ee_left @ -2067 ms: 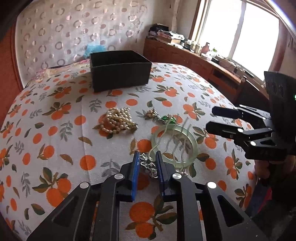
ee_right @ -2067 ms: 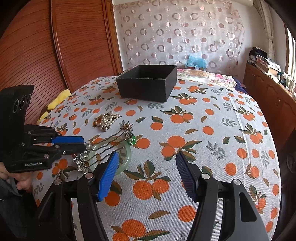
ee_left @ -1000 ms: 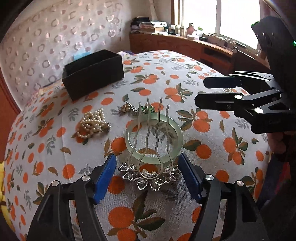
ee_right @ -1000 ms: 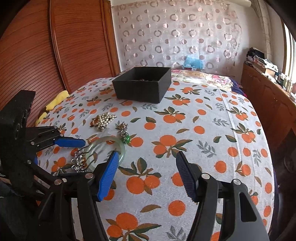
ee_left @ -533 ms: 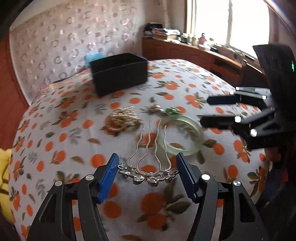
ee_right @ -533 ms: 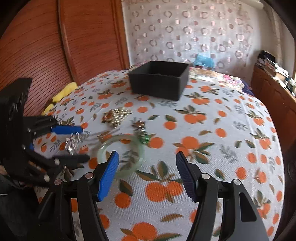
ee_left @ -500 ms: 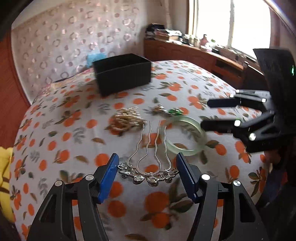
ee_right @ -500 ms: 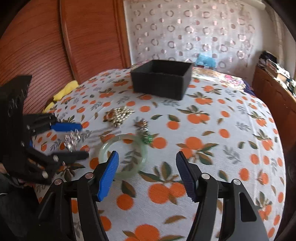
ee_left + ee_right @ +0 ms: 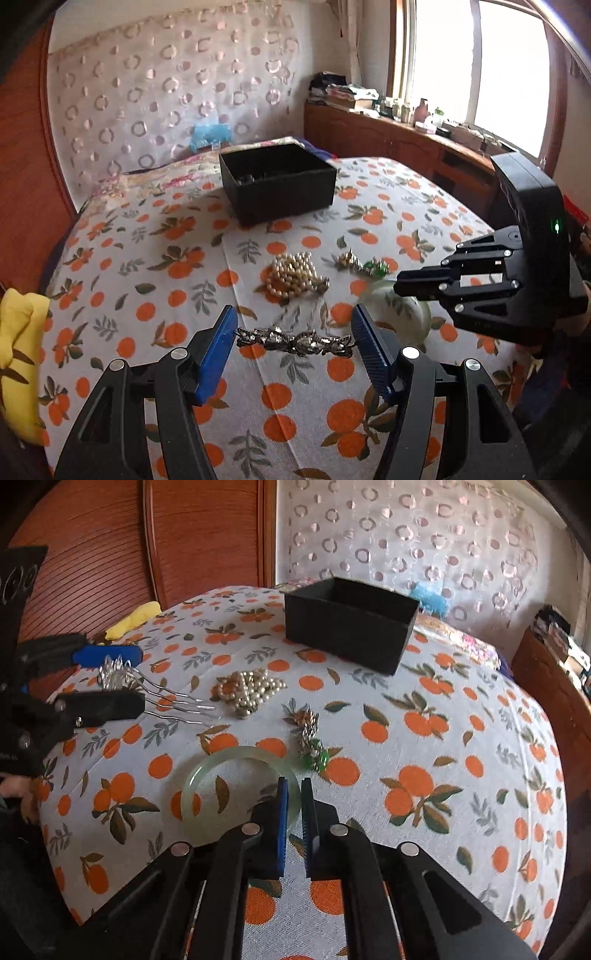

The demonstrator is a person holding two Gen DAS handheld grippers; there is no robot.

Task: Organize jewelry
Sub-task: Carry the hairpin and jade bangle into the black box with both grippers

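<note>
My left gripper [image 9: 293, 341] is shut on the silver hair comb [image 9: 293, 340], held across its jewelled top between the blue pads and lifted off the cloth; from the right wrist view the comb [image 9: 122, 679] has its prongs pointing toward the pearls. My right gripper [image 9: 293, 794] is shut on the near rim of the pale green jade bangle [image 9: 207, 771], which lies on the cloth. A pearl bracelet [image 9: 293, 273] and a green-stone brooch [image 9: 364, 263] lie between the grippers and the open black box [image 9: 277, 181].
The orange-print bedspread [image 9: 147, 258] covers the bed. A yellow cloth [image 9: 18, 347] lies at the left edge. A wooden headboard [image 9: 92, 554] and curtain stand behind. A wooden cabinet [image 9: 388, 147] with clutter runs under the window on the right.
My left gripper has lifted the hair comb off the bangle and moved it left. My right gripper has come down and closed on the bangle's rim.
</note>
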